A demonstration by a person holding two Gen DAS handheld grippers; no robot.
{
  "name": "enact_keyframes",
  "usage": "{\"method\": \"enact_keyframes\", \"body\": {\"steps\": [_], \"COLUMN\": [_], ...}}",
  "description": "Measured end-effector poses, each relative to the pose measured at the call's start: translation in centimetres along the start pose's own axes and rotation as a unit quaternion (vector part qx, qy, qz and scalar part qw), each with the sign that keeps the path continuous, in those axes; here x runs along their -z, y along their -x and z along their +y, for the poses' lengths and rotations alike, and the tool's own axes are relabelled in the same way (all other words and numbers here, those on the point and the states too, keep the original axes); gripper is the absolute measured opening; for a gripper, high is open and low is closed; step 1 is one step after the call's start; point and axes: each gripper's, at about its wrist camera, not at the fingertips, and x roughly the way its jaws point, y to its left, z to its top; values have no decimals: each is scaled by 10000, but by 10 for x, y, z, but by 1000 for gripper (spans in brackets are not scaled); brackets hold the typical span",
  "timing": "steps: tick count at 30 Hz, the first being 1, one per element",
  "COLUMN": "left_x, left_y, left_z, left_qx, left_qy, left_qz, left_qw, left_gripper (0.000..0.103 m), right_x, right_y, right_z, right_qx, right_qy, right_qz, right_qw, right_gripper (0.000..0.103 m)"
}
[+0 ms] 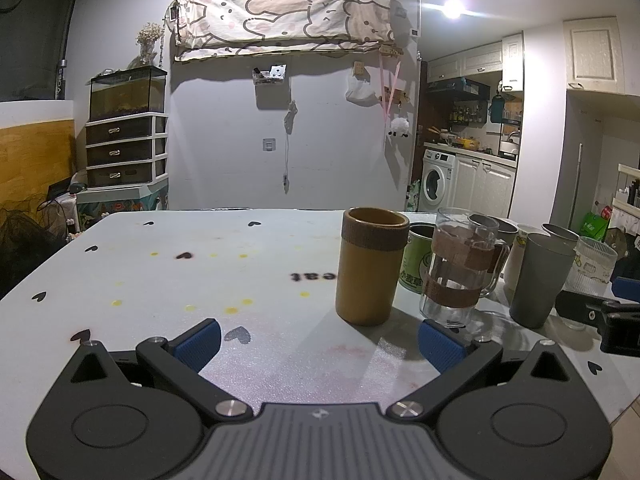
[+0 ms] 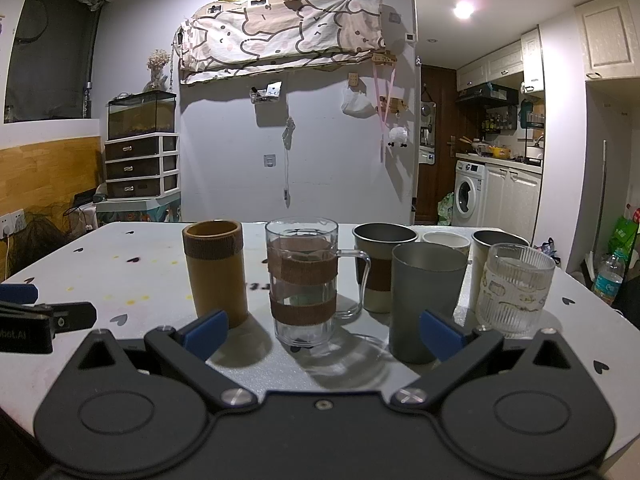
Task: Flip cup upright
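Several cups stand upright on the white table (image 1: 160,280). A brown bamboo cup (image 1: 370,266) (image 2: 215,270) stands at the left of the group. Beside it are a glass mug with brown bands (image 1: 456,268) (image 2: 304,280), a grey tumbler (image 1: 538,280) (image 2: 424,300) and a ribbed glass (image 2: 516,290). My left gripper (image 1: 320,344) is open and empty, a little in front and left of the bamboo cup. My right gripper (image 2: 322,334) is open and empty, just in front of the glass mug.
Behind the front row stand a metal cup (image 2: 380,268), a white cup (image 2: 446,242), another cup (image 2: 486,256) and a green can (image 1: 416,264). The left gripper shows at the left edge of the right wrist view (image 2: 36,316). The table edge runs near right.
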Motion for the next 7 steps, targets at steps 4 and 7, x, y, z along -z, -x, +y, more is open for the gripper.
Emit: {"method": "enact_keyframes", "body": {"steps": [4,7], "left_x": [0,1], "left_y": [0,0], "left_z": [-1,-1], "left_qx": [6,-3], "left_qy": [-4,-11], "left_qz": [2,9], "left_qw": [10000,10000], "left_gripper": [103,103], "right_x": [0,0], "right_y": [0,0], "right_z": [0,0], "right_qx": [-1,3], "right_qy": [3,-4], "right_qz": [-2,3], "right_qw": [10000,10000], "right_gripper": [103,103]}}
